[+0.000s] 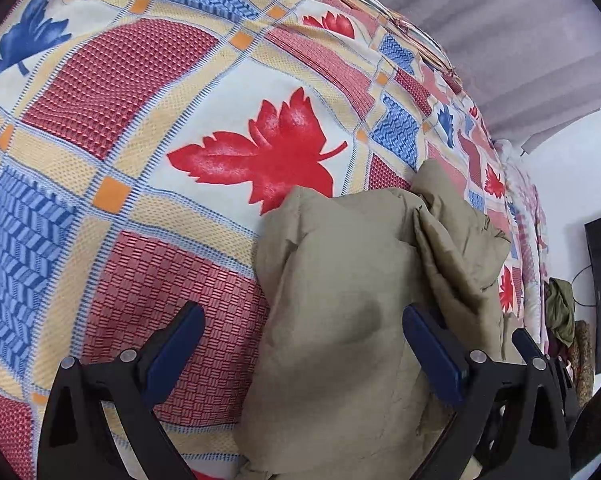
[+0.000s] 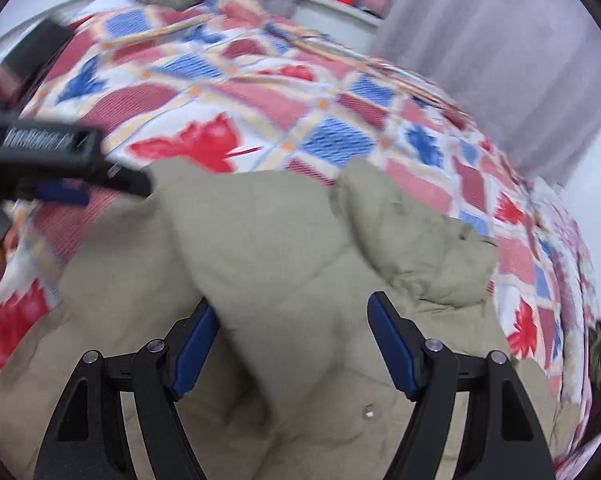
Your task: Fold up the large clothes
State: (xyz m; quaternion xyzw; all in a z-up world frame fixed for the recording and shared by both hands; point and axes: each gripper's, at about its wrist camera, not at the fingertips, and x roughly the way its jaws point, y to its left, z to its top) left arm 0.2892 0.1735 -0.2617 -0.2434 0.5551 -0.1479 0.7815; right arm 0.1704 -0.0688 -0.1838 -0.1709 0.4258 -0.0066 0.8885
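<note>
Hovering over the khaki jacket [image 2: 284,248] on the patterned bedspread [image 1: 140,92], both grippers' jaws gape empty, quilt bare leftward.

Jacket [image 2: 284,248] lies on bedspread [image 1: 140,128] covering the bed. Curtain [image 2: 500,60] hangs behind the bed. Left hand-held gripper [image 2: 76,188] sits left of the jacket.

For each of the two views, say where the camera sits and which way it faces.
Left wrist: sits behind the open left gripper, angled down at the patterned bedspread and the khaki padded garment; only its own fingers show.
Right wrist: sits behind the open right gripper, angled down over the garment; the left gripper shows at left.
Shared: garment, bedspread, grey curtain.
</note>
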